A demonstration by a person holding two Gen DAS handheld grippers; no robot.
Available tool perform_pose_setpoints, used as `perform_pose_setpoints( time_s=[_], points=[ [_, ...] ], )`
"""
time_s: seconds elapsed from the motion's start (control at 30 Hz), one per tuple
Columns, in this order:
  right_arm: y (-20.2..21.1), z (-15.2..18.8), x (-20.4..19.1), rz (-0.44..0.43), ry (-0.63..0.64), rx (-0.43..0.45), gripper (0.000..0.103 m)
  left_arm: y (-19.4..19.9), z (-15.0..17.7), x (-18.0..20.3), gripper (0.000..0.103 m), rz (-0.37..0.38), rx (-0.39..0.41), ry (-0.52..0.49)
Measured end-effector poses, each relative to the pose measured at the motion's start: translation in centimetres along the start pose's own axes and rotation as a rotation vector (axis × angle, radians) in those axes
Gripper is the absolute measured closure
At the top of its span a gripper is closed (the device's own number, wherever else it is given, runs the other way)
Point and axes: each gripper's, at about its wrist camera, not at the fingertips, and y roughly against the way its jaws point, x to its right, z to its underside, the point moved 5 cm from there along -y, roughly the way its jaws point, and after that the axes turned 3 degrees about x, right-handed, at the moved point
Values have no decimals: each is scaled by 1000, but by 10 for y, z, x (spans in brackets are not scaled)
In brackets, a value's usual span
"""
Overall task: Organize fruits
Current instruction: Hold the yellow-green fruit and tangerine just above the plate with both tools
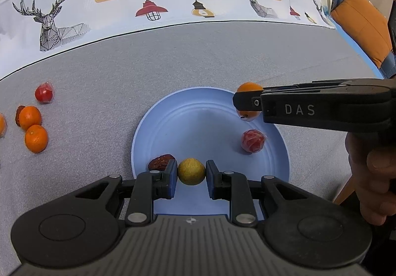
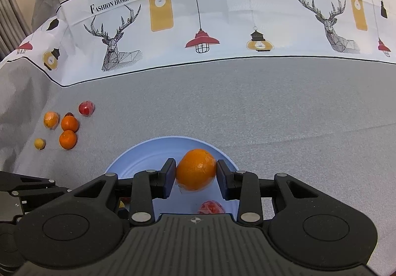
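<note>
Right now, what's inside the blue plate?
On the blue plate: a dried red date and a wrapped red fruit. Each claw holds a fruit above it; the plate beneath them is hidden.

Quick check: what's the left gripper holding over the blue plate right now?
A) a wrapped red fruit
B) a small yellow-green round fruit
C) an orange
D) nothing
B: the left gripper has both pads against the small yellow-green fruit above the blue plate; the orange sits in the right gripper.

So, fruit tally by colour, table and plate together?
orange fruits: 4
red wrapped fruits: 2
yellow fruits: 2
dark red dates: 2
Total: 10
</note>
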Motion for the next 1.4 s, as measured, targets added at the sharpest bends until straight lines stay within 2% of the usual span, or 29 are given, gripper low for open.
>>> perform_pose_setpoints(
  time_s=[1.4],
  points=[
    [-2, 1, -3, -4, 18, -8, 66, 1, -2, 2, 76, 1, 4, -5]
  ],
)
